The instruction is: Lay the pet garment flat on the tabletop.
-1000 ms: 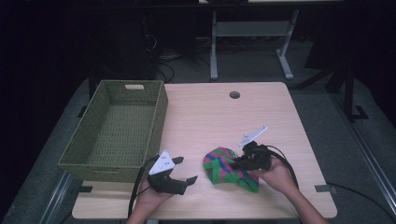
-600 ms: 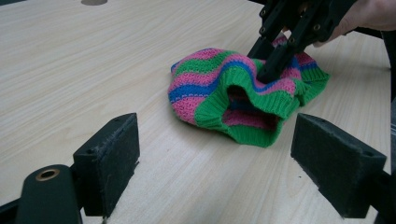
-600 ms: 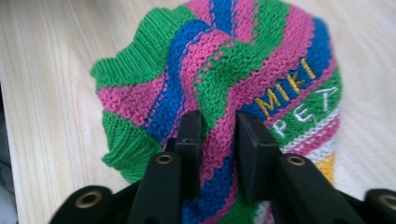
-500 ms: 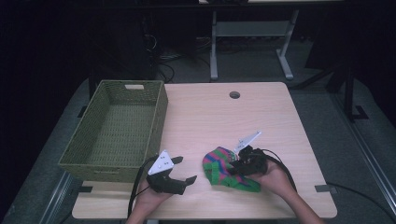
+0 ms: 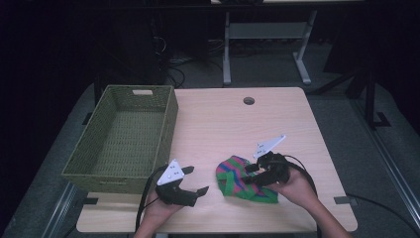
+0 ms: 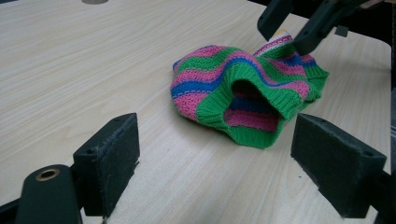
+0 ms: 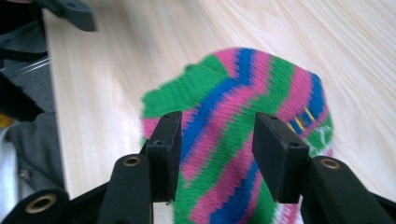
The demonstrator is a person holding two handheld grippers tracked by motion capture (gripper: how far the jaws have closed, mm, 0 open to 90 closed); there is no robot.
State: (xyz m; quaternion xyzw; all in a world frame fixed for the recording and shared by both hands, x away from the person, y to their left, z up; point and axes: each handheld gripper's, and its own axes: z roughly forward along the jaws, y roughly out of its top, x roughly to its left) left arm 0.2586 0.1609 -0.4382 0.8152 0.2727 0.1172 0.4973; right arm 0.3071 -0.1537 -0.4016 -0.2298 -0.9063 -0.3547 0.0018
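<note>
a striped knitted hat in green, pink and blue wool (image 5: 242, 178) lies crumpled on the pale wooden table (image 5: 223, 124), near its front edge and to the right of centre. the right gripper (image 5: 255, 173) is directly over the hat's right side; in the right gripper view its two black jaws stand partly open with the striped knit (image 7: 233, 135) between and beneath them. whether the pads already touch the fabric cannot be told from that view, and nothing looks pinched yet.

the left gripper (image 5: 195, 181) sits to the hat's left, near it but apart, jaws spread wide and holding nothing. in the left gripper view the hat's green ribbed opening (image 6: 252, 102) faces this gripper, lying ahead of and between the jaws, with bare table in the gap.

so the right hand is the nearer one, and the hat runs roughly left to right between the two grippers, its opening toward the left. the green woven rectangular basket (image 5: 124, 139) stands empty on the table's left side, beyond the left gripper and well apart from the hat.
</note>
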